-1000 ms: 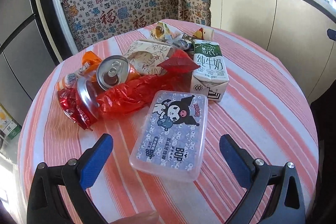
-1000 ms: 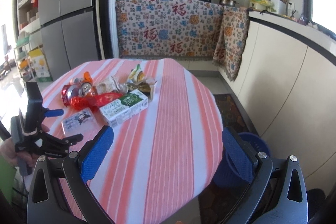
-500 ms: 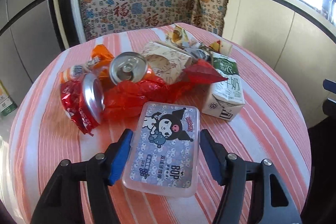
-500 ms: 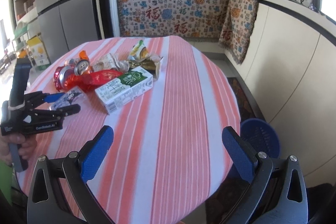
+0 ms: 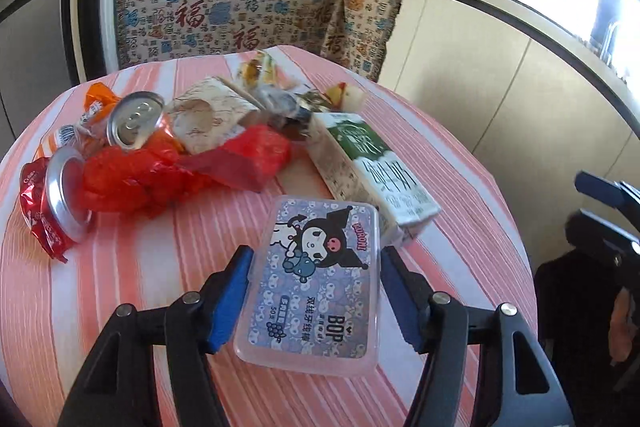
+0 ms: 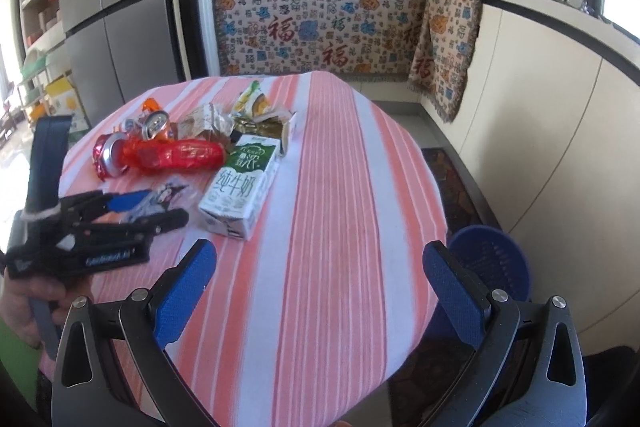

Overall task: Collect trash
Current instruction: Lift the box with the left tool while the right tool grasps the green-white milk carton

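Since a moment ago the left gripper (image 5: 314, 291) has closed its blue pads onto the plastic floss box (image 5: 316, 279), clamping its sides just above the striped table (image 5: 120, 287), beside the milk carton (image 5: 372, 167). The right gripper (image 6: 320, 291) hangs wide apart, holding nothing.

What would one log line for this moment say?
left claw: closed on clear plastic box, just finished closing | right claw: open, empty | blue bin: on floor beside table | trash binned: none visible

A round table (image 6: 332, 211) in a pink-and-white striped cloth carries the litter. On it, toward 10 o'clock: 2 crushed cans (image 5: 60, 195), a red plastic bag (image 5: 168, 171), crumpled wrappers (image 5: 208, 115) and 1 milk carton (image 6: 242, 183), lying flat.
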`<state>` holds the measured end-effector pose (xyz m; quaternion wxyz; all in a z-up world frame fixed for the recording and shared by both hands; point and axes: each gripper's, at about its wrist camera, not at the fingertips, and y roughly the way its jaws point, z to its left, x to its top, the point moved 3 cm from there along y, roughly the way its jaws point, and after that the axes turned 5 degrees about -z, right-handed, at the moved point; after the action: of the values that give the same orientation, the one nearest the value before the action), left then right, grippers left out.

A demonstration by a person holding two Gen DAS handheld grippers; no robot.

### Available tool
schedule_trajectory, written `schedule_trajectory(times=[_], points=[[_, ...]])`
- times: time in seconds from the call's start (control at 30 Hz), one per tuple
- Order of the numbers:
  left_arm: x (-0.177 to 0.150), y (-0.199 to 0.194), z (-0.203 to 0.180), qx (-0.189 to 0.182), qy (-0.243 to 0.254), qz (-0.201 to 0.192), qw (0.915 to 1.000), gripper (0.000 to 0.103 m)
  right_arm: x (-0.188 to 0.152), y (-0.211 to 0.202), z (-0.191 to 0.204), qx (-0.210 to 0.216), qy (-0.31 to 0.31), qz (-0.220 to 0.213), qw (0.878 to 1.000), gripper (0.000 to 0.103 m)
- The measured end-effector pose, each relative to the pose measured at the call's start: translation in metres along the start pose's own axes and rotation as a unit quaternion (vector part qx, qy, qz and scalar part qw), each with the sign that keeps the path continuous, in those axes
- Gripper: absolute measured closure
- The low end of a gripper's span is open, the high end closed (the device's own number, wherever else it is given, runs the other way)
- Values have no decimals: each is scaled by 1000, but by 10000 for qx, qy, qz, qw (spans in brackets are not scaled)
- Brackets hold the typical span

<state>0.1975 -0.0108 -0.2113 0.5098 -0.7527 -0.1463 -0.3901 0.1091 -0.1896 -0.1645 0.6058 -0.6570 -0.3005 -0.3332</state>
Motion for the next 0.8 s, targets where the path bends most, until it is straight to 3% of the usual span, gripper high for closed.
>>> schedule_trajectory(times=[0.13,0.27,0.4,0.53,0.8], points=[[-12,-20,8,642,-263,-143,9975,37,-2,19,4,110,-6,59,9999,0],[-23,-42,37,1425,-782,-286,9863,37,-1,54,38,601,-264,272,9975,0],[-33,-50,57,1645,-1097,-284,9798,37,2,103,70,864,-344,670,9934,0],[-41,-45,63,1805,-1180,-139,9764,37,1,141,86,788,-514,1057,9899,1],[-44,-34,63,2035,-993,198,9738,35,0,159,44,694,-423,1038,9913,2]])
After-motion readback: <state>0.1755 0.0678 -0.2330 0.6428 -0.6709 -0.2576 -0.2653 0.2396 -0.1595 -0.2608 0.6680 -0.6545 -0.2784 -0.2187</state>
